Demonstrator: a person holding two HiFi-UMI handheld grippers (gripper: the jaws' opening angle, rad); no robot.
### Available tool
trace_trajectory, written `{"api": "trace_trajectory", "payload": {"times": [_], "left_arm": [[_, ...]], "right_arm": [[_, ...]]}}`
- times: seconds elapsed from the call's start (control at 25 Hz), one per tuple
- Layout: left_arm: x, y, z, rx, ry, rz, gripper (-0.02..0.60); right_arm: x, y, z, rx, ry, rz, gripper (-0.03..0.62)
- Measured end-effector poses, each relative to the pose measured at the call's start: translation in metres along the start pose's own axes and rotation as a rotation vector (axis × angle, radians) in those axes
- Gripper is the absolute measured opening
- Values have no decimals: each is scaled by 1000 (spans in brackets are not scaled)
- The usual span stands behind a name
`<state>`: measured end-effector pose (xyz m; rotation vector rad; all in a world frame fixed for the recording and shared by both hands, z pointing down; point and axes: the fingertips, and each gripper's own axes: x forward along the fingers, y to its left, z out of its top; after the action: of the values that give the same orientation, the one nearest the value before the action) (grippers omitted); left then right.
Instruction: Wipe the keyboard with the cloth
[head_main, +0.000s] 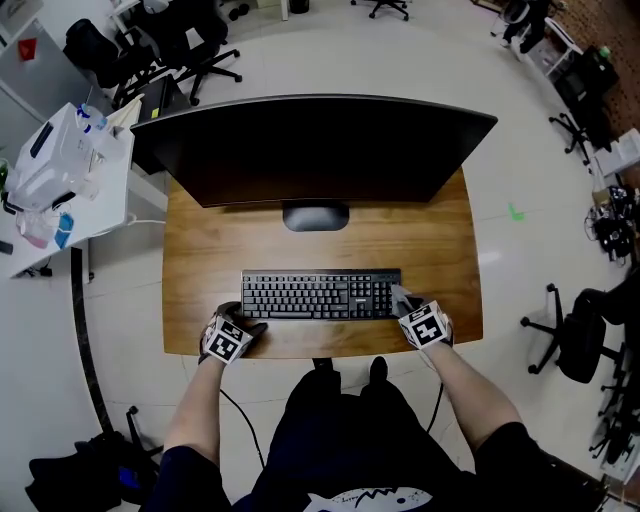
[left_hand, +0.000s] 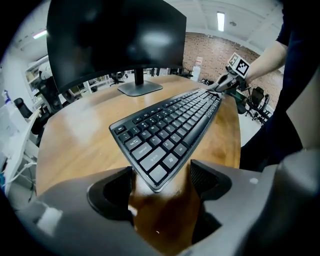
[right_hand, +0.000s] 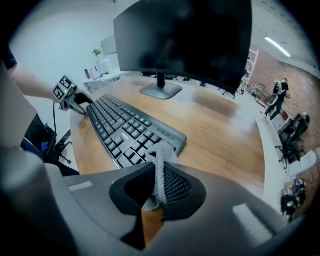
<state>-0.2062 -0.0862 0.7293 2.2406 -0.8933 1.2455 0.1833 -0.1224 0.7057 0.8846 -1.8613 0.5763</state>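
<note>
Nearest the camera, at the bottom of the head view, are the person's dark-clothed lap and two bare forearms reaching up the frame to the front edge of the wooden counter (head_main: 200, 250).

The left gripper (head_main: 238, 314) sits at the lower left end of the keyboard (head_main: 320, 295). In the left gripper view its fingers (left_hand: 112, 192) are spread wide and gripping nothing. The keyboard's near corner just shows in the gap between them, with bare wood below it.

The right gripper (head_main: 402, 300) is at the keyboard's lower right end. In the right gripper view its fingers (right_hand: 175, 186) are clamped on the grey cloth (right_hand: 159, 175) - it's pinched into an upright fold between them, and the loose end spills onto the last keys at that corner of the keyboard. From the head view the cloth (head_main: 403, 296) is only a small grey patch on the keyboard's right edge.

The keyboard is black, lying flat and square to the counter's front edge, about centre frame.

Just above it is the monitor's oval foot (head_main: 315, 215), and over that the big dark monitor (head_main: 310, 150) - wide and slightly curved, screen off.

Farther out there's a white side table (head_main: 100, 190) with clear bins at the left edge, black office chairs (head_main: 190, 50) in the upper left, and another chair (head_main: 570, 340) on the pale floor at the right.
</note>
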Motion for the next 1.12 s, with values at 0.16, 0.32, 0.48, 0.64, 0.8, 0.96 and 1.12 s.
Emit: {"api": "trace_trajectory", "payload": {"times": [0.16, 0.32, 0.48, 0.64, 0.8, 0.96, 1.12], "left_arm": [[2, -1, 3, -38, -10, -14, 354], [1, -1, 3, -36, -10, -19, 354], [2, 0, 3, -40, -17, -19, 354], [1, 0, 3, -38, -16, -19, 354], [1, 0, 3, -31, -14, -24, 354], [1, 0, 3, -30, -15, -28, 353], [1, 0, 3, -30, -19, -33, 353]], "right_arm": [[15, 16, 3, -44, 40, -7, 34], [19, 41, 17, -60, 20, 45, 32], [30, 78, 35, -125, -3, 102, 32], [40, 125, 56, -217, -25, 165, 32], [39, 158, 68, -298, -47, 235, 32], [24, 154, 73, -257, -113, 238, 32], [4, 92, 53, -125, -126, 116, 32]]}}
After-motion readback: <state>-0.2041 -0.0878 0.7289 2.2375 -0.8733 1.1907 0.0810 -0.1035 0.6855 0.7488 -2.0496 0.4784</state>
